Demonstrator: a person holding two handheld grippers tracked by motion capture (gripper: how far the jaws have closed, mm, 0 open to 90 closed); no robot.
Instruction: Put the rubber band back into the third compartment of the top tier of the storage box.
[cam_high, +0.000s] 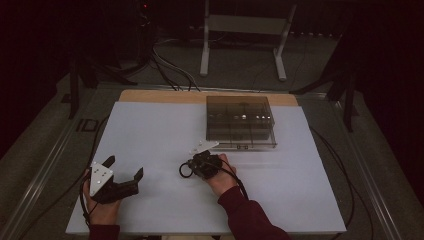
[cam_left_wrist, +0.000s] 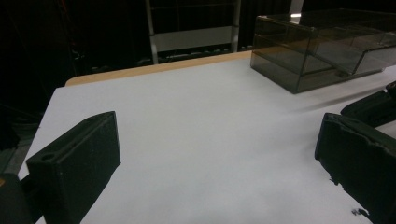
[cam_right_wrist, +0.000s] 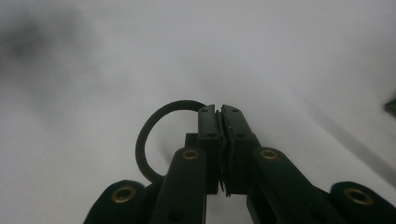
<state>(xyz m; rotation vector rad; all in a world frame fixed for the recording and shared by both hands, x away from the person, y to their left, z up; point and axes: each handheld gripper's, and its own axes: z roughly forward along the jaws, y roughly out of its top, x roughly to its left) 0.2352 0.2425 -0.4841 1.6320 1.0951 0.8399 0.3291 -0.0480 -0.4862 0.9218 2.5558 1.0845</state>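
On the counter, near its middle: the right gripper (cam_high: 192, 167) sits in the person's right hand (cam_high: 220, 177), just in front of the smoky clear box (cam_high: 240, 121).
Right jaws: pressed together on a thin black ring (cam_right_wrist: 154, 135), which they pinch at one spot of its rim; in the right gripper view most of the loop stands out to the left of the closed pads.
Ring, high view: the black ring (cam_high: 185, 170) shows as a small loop at the left tip of the right gripper, over the white sheet (cam_high: 150, 135); whether it touches the sheet I cannot tell.
Left gripper: the left gripper (cam_high: 125, 175) is held in the left hand (cam_high: 100, 207) near the front left corner of the counter, well apart from the ring.
Left jaws: wide apart with nothing between them; in the left gripper view the two black pads (cam_left_wrist: 77, 161) stand at either side with bare white sheet between.
Box: a tinted, see-through case with inner dividers, standing on the far right part of the sheet, its lid down; small pale items show dimly inside, too small to name.
Counter: a wooden top (cam_high: 160, 96) covered by the white sheet, with a strip of wood showing along the far edge.
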